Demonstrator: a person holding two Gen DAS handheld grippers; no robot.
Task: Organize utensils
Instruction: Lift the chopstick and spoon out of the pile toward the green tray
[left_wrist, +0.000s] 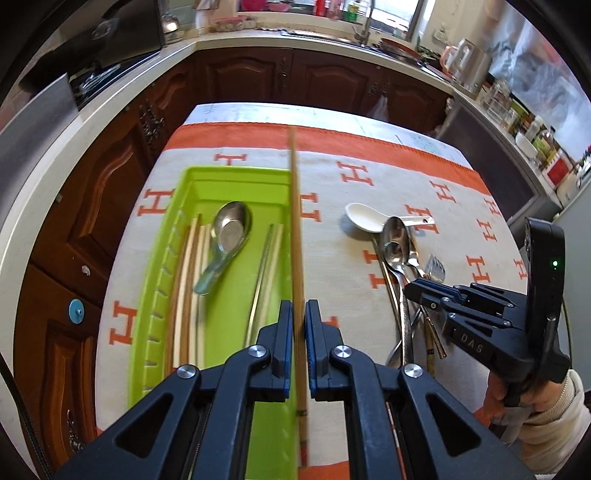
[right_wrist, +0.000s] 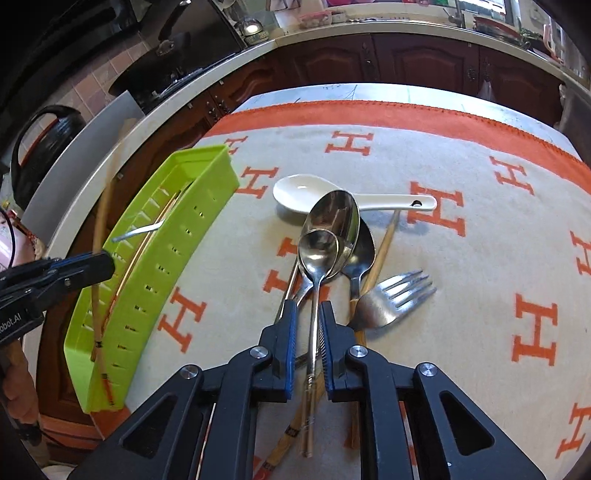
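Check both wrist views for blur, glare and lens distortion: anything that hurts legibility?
Left wrist: green tray and its contents are motion-smeared; the chopstick in the left gripper stays sharp. Right wrist: sharp, with window glare on the steel spoons. Both: fisheye bends the counter edges, corners vignetted black.

A long green plastic tray sits on the left of the blanket-covered worktop, with a short-handled metal spoon lying in it between pale wooden chopsticks on either side. To its right lies a heap: a white ceramic spoon at the back, steel spoons overlapping it, and a steel fork at the right.
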